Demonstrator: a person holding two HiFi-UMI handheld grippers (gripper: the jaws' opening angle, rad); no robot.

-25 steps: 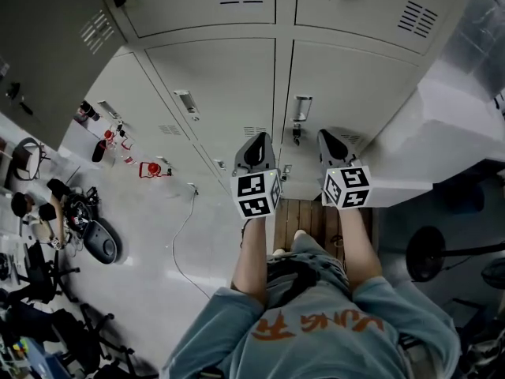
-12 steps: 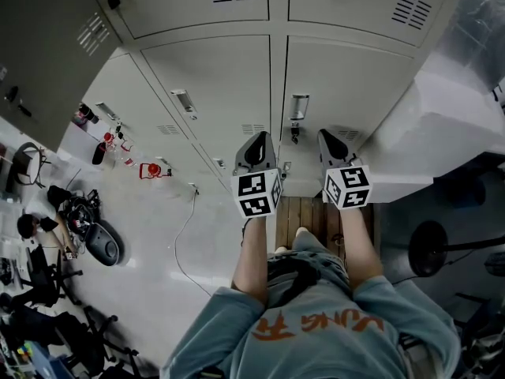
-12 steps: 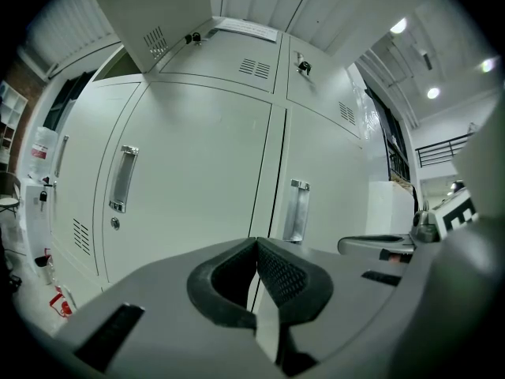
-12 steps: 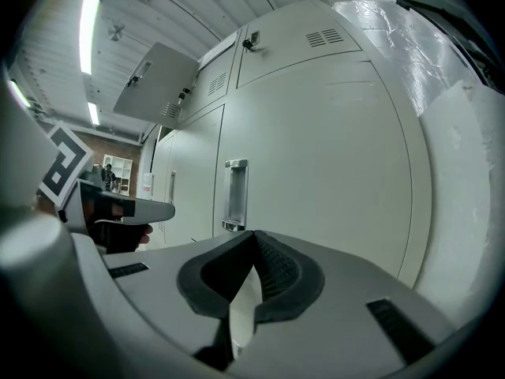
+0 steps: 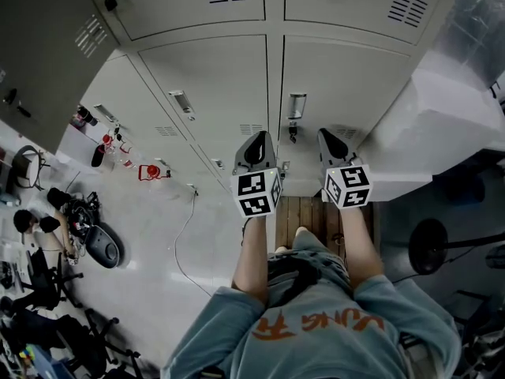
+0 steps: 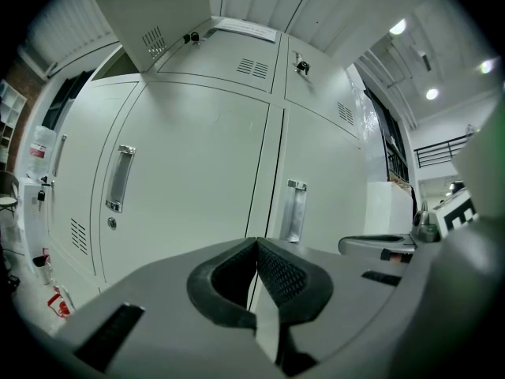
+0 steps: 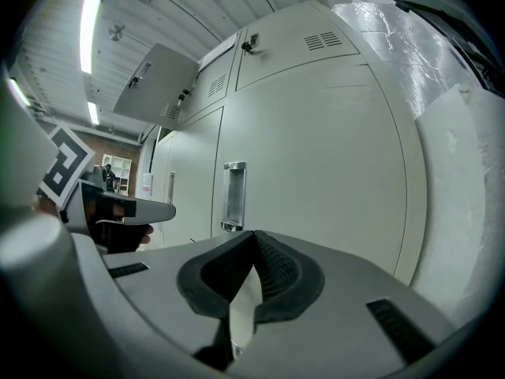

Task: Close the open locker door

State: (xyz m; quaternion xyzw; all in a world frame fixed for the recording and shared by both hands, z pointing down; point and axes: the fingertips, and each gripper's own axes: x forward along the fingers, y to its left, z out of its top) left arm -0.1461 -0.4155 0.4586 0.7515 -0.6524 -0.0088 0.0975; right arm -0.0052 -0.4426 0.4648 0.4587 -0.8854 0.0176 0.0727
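Left hand-held gripper closed, right hand-held gripper closed, one open locker door

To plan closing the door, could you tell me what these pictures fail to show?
Open locker door: cut off by the head view's left edge.
Its compartment: head view, hidden behind that door.
Floor clutter: head view, too small to identify.

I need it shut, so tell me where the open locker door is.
The open door juts out at the head view's upper left, from the top locker row, well above and left of the left tool.
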